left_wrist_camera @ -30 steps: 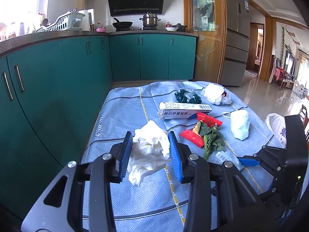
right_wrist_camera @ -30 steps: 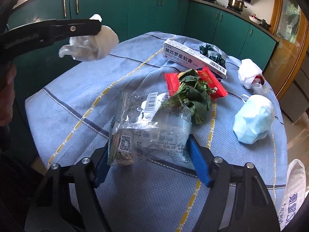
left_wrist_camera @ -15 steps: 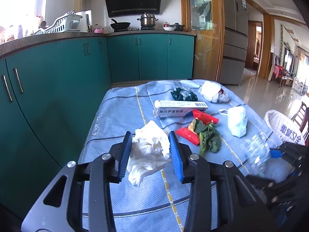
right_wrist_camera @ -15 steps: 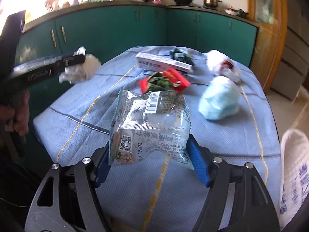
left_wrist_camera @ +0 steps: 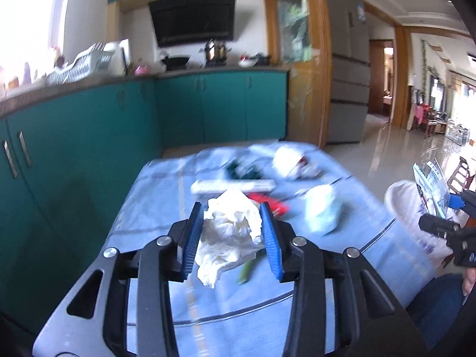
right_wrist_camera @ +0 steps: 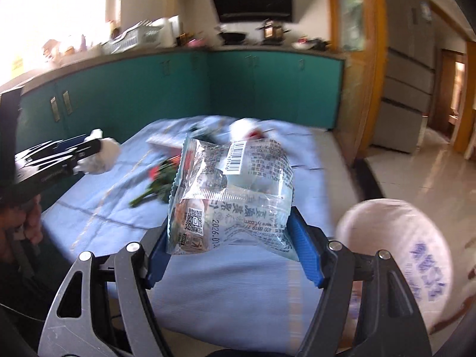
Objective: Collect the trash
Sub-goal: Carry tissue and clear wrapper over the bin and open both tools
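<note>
My left gripper (left_wrist_camera: 232, 238) is shut on a crumpled white tissue (left_wrist_camera: 230, 235), held above the blue tablecloth (left_wrist_camera: 154, 202). My right gripper (right_wrist_camera: 232, 253) is shut on a clear printed plastic wrapper (right_wrist_camera: 232, 190), lifted off the table. In the left wrist view that wrapper (left_wrist_camera: 431, 184) hangs at the right edge, over a white plastic bag (left_wrist_camera: 401, 205). From the right wrist the same bag (right_wrist_camera: 395, 253) bulges at the lower right, beside the table's corner. The left gripper with the tissue (right_wrist_camera: 101, 156) shows at the left there.
On the cloth lie a long white box (left_wrist_camera: 232, 185), a red packet (left_wrist_camera: 269, 202), a light blue face mask (left_wrist_camera: 322, 208), a white wad (left_wrist_camera: 287, 160), a dark green wrapper (left_wrist_camera: 241, 169) and leafy greens (right_wrist_camera: 157, 184). Teal cabinets (left_wrist_camera: 89, 136) line the left and back.
Both grippers rose and swung right with their loads. The wrapper left the tabletop and now hangs near the white bag, which has come closer in the right wrist view.
</note>
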`<state>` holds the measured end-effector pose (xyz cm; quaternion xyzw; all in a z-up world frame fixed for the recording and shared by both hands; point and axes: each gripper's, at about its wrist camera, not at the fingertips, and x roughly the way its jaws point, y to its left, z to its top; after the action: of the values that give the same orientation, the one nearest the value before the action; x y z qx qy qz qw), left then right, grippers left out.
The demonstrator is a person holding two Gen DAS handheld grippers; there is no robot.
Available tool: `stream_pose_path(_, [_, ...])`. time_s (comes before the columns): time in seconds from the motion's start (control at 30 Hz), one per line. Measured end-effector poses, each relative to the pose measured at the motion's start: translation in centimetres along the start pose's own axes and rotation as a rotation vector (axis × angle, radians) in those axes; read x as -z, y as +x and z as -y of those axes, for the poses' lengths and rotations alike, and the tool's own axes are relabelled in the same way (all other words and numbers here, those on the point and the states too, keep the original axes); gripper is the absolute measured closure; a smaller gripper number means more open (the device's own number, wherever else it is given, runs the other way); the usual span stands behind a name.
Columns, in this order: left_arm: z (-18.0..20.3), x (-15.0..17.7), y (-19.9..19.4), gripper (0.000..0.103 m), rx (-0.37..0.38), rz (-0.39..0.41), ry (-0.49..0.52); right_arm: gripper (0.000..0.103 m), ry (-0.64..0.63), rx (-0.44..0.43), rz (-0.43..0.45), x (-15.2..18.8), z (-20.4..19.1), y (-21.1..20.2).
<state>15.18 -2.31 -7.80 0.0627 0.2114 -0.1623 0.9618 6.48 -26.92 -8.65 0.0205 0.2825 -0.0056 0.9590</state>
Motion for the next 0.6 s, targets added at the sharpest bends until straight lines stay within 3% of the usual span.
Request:
stream_pose_path(0.13, [4.3, -1.8, 0.5, 0.063, 0.112, 0.012, 0.000, 0.032, 0.078, 0.127, 0.023, 0.3, 5.9, -2.2])
stream_pose_path(0.37, [13.1, -3.4, 2.7, 0.062, 0.309, 0.001, 0.059, 0.032, 0.246, 0.312, -0.035, 3.0, 15.0, -3.4])
stream_pose_path(0.6, [20.4, -3.1, 6.4, 0.062, 0.489, -0.092, 0.100, 0.031, 0.318, 0.359, -0.121, 5.6, 18.3, -0.8])
